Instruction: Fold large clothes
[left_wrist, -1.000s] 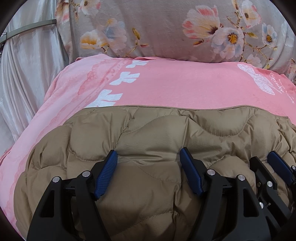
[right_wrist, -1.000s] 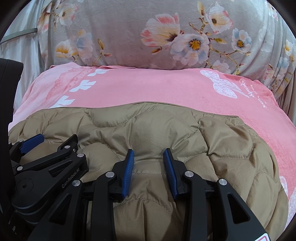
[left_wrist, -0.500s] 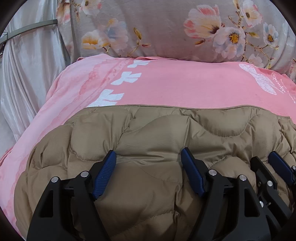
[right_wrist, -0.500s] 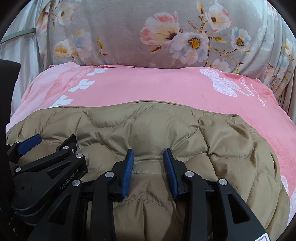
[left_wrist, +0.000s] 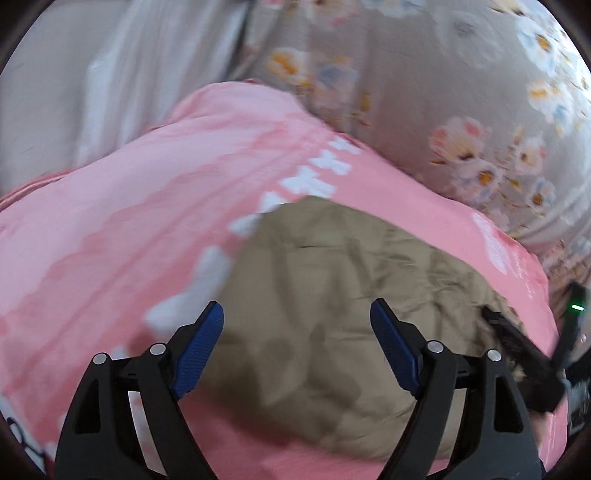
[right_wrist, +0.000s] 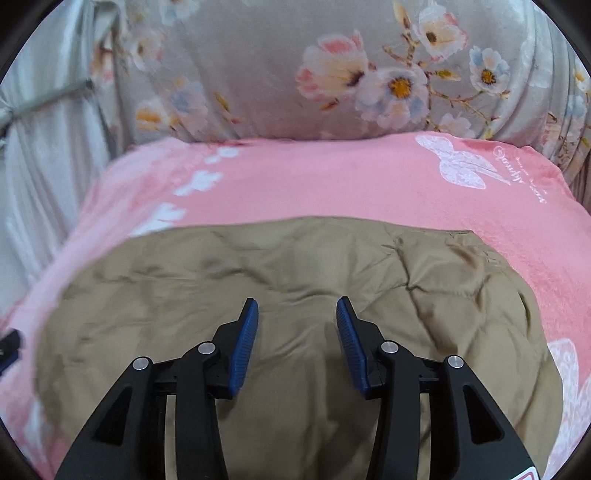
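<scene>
A tan quilted jacket (right_wrist: 295, 280) lies folded in a bundle on a pink blanket (right_wrist: 332, 184). It also shows in the left wrist view (left_wrist: 332, 295), blurred by motion. My left gripper (left_wrist: 297, 325) is open and empty, raised above the jacket's left part and tilted. My right gripper (right_wrist: 297, 321) is open and empty above the jacket's middle, its blue pads apart. The right gripper's black body (left_wrist: 517, 350) shows at the right edge of the left wrist view.
The pink blanket with white leaf and butterfly prints covers the bed. A grey floral cushion (right_wrist: 332, 74) stands behind it. A pale curtain (right_wrist: 44, 147) hangs at the left. The blanket's left edge drops off near the curtain (left_wrist: 110, 92).
Both grippers have lifted off the jacket and pulled back. The left one has swung left and tilted; the right one has opened wider. The jacket lies flatter.
</scene>
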